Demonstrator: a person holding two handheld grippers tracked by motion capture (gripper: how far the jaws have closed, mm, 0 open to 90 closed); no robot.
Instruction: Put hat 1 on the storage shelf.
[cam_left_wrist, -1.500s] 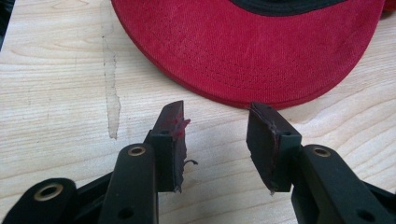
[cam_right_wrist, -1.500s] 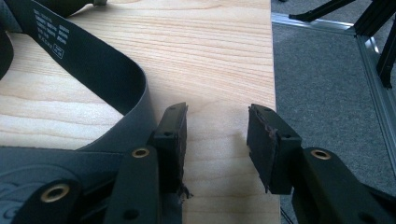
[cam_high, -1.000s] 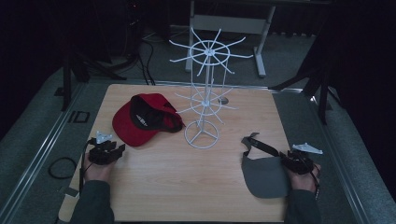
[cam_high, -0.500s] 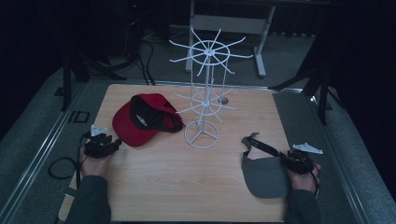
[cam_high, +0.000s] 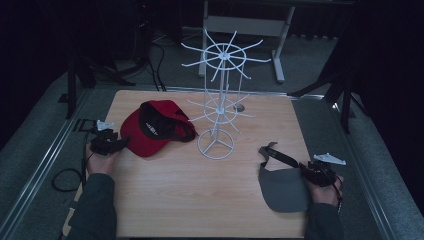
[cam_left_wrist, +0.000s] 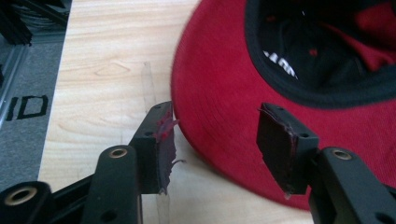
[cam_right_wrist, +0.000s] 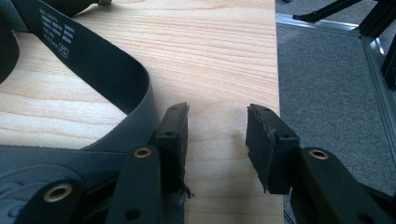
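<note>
Red fabric cap (cam_left_wrist: 224, 107) brim sits between the left tool's (cam_left_wrist: 215, 140) just-widened, released jaws up close; overhead, right tool (cam_high: 311, 171), also released, borders a grey visor (cam_high: 282, 187) on the wooden tabletop (cam_high: 200, 200).

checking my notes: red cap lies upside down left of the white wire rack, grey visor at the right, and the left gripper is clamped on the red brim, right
Not quite. The left gripper is not clamped on the red cap: in the left gripper view its jaws stand open, the brim edge between them unpressed, having just been opening. The rest holds: the cap lies upside down left of the white wire rack, the grey visor at the right.
</note>
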